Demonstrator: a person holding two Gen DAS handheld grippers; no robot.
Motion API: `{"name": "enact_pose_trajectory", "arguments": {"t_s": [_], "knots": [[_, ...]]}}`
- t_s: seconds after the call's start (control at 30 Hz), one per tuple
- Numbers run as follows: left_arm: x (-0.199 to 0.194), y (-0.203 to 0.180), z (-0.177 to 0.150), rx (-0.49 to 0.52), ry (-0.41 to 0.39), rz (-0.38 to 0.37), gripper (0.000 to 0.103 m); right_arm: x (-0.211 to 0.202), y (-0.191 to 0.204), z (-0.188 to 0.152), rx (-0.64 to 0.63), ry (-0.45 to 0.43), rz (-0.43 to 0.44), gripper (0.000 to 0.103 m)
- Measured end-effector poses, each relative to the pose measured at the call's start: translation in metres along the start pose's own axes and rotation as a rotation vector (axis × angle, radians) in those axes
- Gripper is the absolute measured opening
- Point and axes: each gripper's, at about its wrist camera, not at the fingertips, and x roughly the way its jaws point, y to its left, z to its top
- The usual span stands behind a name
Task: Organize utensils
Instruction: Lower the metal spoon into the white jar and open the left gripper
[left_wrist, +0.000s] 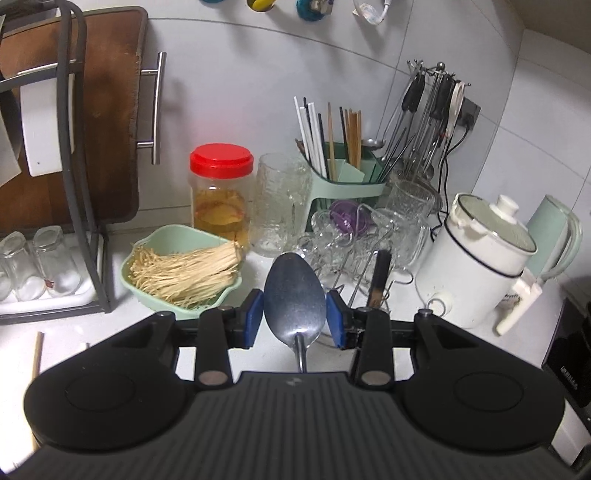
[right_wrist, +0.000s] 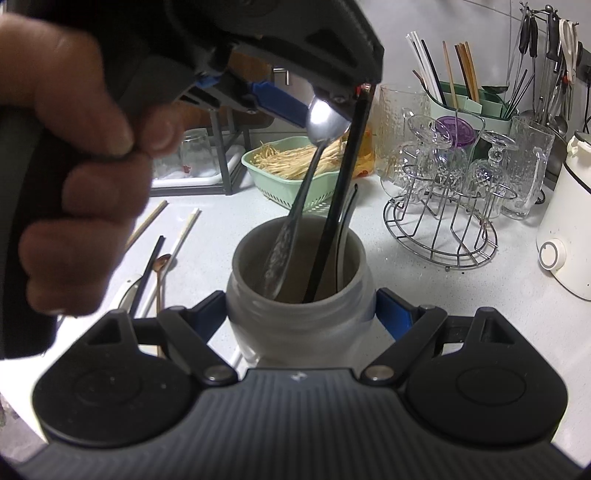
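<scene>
The left tongs (left_wrist: 294, 319) are clamped on the bowl of a polished steel spoon (left_wrist: 294, 295), whose handle reaches down into the mouth of a round grey ceramic jar (right_wrist: 297, 295) beside black chopsticks (right_wrist: 338, 206). The right tongs (right_wrist: 301, 314) grip the jar's sides on the white speckled bench (right_wrist: 480, 302).

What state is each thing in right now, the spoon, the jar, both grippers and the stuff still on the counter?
Left hand-held gripper: shut on the spoon's bowl.
Spoon: held, handle down inside the jar.
Right hand-held gripper: shut on the jar.
Jar: upright, open-topped, black chopstick leaning inside.
Loose chopsticks: lying flat on the counter.
Small spoon: lying on the counter.
</scene>
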Motion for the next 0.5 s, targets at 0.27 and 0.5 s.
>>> {"name": "enact_pose_trajectory", "arguments": {"t_s": [0.27, 0.5], "knots": [[-0.023, 0.005, 0.002, 0.003, 0.043, 0.003, 0.042, 0.0, 0.0, -0.001, -0.002, -0.002, 0.005, 0.089], [-0.052, -0.004, -0.002, 0.147, 0.109, -0.043, 0.042, -0.001, 0.0, -0.002, -0.005, -0.011, 0.01, 0.089]]}}
